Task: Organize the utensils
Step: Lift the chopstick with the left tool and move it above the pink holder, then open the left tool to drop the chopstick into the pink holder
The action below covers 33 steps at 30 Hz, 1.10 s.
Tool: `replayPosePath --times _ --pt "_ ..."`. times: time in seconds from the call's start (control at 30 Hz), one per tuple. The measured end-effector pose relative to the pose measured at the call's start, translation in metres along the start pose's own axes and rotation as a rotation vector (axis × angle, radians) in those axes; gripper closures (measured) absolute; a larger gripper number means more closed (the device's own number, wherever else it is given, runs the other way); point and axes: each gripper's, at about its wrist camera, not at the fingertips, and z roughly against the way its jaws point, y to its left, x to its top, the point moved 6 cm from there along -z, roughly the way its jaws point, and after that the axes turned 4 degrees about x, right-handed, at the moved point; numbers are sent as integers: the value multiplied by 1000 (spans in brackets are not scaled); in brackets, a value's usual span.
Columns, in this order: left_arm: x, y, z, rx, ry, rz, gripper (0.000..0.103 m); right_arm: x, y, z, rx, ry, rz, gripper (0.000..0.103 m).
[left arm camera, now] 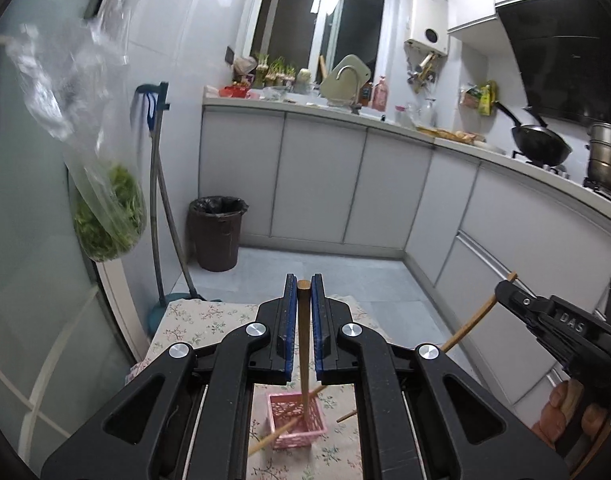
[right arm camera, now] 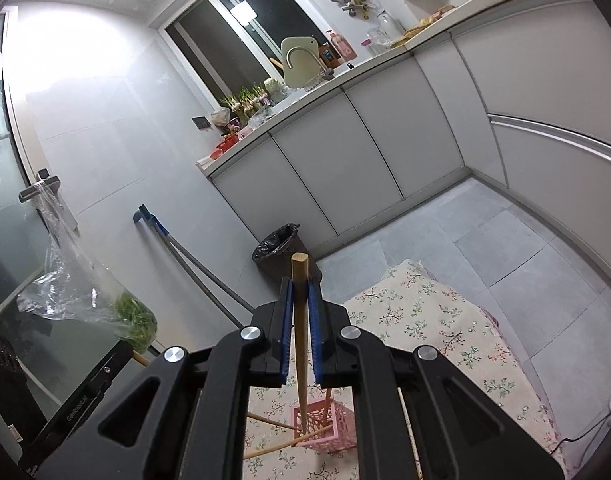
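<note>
Left gripper (left arm camera: 304,292) clamped on a wooden chopstick (left arm camera: 304,336), right gripper (right arm camera: 300,294) clamped on another chopstick (right arm camera: 299,320), pink basket (left arm camera: 295,426) below on floral cloth (left arm camera: 197,320).

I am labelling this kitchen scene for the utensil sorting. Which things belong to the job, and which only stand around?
Belongs to the job:
- left gripper holding a chopstick
- right gripper holding another chopstick
- pink basket
- loose chopsticks on the flowered cloth

Just around:
- trash bin
- mop
- bag of greens
- wok

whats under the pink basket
The pink basket stands on a floral cloth, with one loose chopstick lying against its front. What the cloth covers beneath cannot be seen.
</note>
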Motion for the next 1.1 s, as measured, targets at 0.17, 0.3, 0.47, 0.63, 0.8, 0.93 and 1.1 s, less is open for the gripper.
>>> replayPosePath --times 0.17,0.3,0.47,0.63,0.8,0.93,1.1 --pt "-18 8 -43 43 54 2 96 -8 -5 -29 -16 17 10 95" --pt "-32 16 -59 38 127 20 87 -14 -5 -47 -29 35 31 95" --pt "-21 35 -41 50 96 84 79 -19 -4 -56 -36 45 45 95" --pt "-17 47 -29 83 79 113 70 -23 1 -62 -47 52 68 95" --pt "-19 56 -31 109 97 130 68 -39 5 -79 -67 83 105 95" --pt "-22 59 -31 115 108 124 67 -54 4 -94 -86 101 120 95" --pt "-26 60 -28 120 110 119 60 -64 10 -104 -59 125 130 89"
